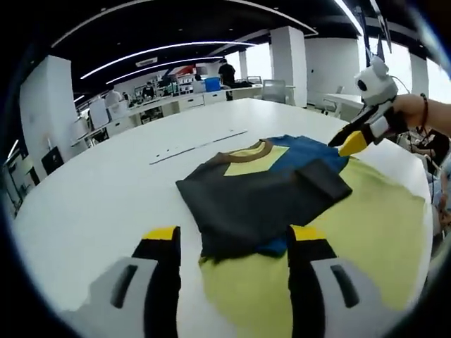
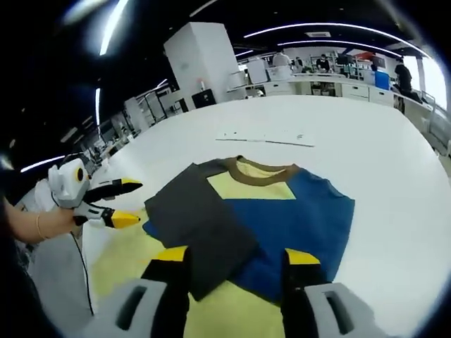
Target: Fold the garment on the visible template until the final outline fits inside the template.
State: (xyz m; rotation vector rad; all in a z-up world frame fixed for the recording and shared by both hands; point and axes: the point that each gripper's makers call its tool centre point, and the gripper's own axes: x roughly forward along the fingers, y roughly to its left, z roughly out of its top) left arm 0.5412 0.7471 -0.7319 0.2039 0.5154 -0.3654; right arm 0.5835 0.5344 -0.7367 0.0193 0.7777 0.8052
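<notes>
Right gripper view: my right gripper (image 2: 235, 264) hangs wide open and empty, the garment (image 2: 282, 218) lying at twelve o'clock on the yellow template (image 2: 134, 260). My left gripper (image 2: 121, 204), open too, waits at nine o'clock.

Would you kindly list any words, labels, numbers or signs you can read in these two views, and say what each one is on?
No text can be read.
Shirt: plain blocks of blue, grey and yellow, with no print or label to be seen.
Table: thin dark marks lie beyond the shirt, too small to read.
Background desks and shelves: too far and blurred for any sign.
Left gripper and right gripper: no lettering on the fingers.
</notes>
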